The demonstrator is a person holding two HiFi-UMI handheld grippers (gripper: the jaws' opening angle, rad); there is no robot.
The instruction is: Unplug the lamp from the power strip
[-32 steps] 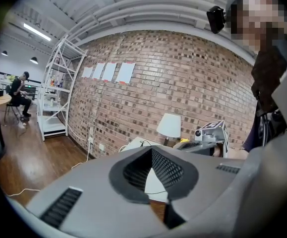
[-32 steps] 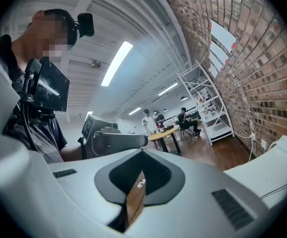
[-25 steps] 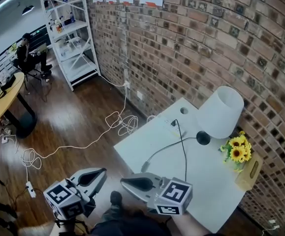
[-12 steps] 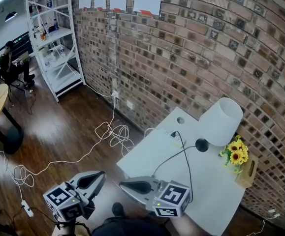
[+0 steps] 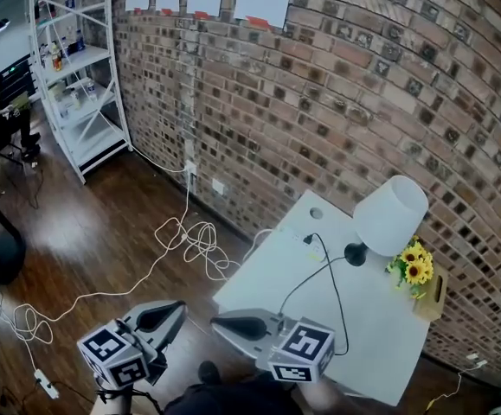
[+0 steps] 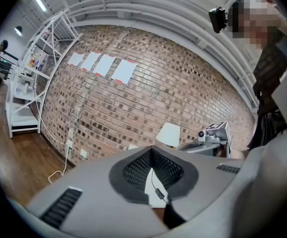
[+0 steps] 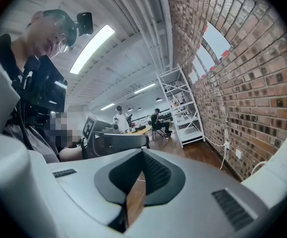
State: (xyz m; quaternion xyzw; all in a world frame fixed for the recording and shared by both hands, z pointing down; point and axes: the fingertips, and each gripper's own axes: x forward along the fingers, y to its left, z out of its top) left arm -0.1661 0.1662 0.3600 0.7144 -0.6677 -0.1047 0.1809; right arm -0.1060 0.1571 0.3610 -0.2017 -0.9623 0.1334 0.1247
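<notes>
Head view, looking steeply down. The lamp (image 5: pixel 391 215) stands at the far side of the white table (image 5: pixel 267 288), against the brick wall (image 5: pixel 337 85). Its black cable (image 5: pixel 324 271) loops across the tabletop to a dark plug (image 5: pixel 309 239), seated in the white power strip (image 5: pixel 295 231) near the table's far left corner.

The left gripper (image 5: pixel 174 308) is held over the floor, beside the table. The right gripper (image 5: pixel 220 323) sits at the table's near edge. Both are well short of the plug and strip.

In the left gripper view the jaws of the left gripper (image 6: pixel 153 155) are closed with nothing between them; only table and cable show through the slit, with the lamp beyond. In the right gripper view the right gripper (image 7: pixel 141 175) is likewise closed and empty, pointing away from the table.

Containers: sunflowers (image 5: pixel 414 264) stand beside a wooden box (image 5: pixel 434 296) at the table's right edge; the box's contents cannot be made out. A white rack (image 5: pixel 103 102) holds small bottles.
</notes>
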